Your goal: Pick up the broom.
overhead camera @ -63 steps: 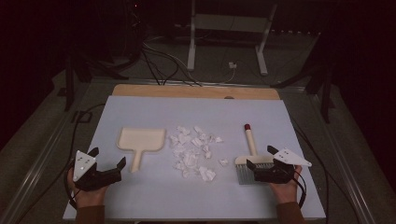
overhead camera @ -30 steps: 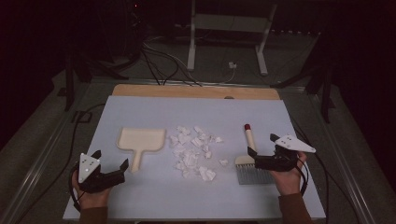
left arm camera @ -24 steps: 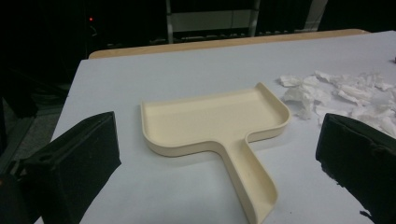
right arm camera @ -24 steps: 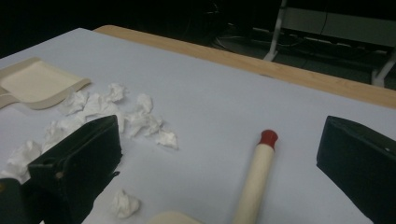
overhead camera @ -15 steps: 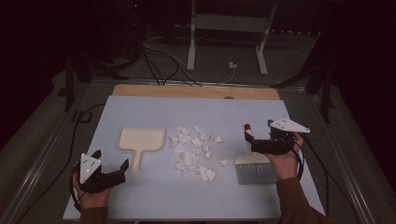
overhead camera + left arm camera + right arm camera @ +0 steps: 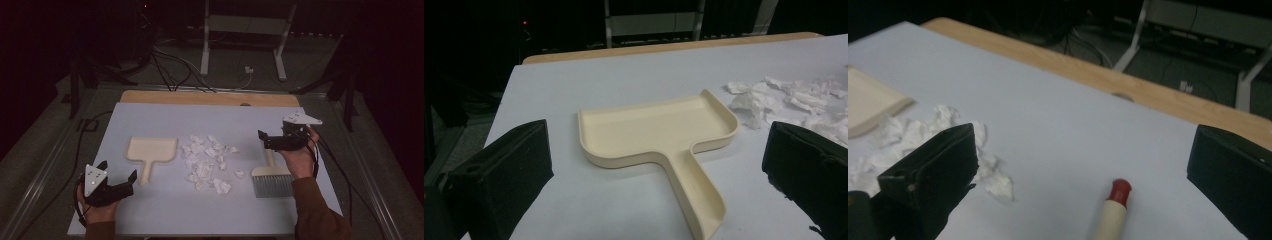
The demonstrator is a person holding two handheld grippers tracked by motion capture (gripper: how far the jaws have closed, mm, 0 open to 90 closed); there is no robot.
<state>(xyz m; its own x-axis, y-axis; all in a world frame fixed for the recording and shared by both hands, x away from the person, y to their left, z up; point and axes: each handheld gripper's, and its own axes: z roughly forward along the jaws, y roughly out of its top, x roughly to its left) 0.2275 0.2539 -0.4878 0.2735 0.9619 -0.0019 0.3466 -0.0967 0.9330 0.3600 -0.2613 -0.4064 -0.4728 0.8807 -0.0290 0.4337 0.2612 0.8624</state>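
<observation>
You are at the reach-and-grasp step, before any sweeping. Your right gripper (image 6: 262, 138) hovers with its jaws wide apart above the cream-handled hand brush with a red tip and grey bristles (image 6: 271, 175); in the right gripper view the red tip (image 6: 1119, 190) lies between the jaws, low and slightly right of centre. Your left gripper (image 6: 119, 182), jaws also apart and empty, faces the cream plastic dustpan (image 6: 659, 130), whose handle points back toward the gap between the jaws. The scraps of crumpled white paper (image 6: 206, 162) lie beyond the left jaw of the right gripper. Next, I judge, lower the right jaws around the brush handle and close.
</observation>
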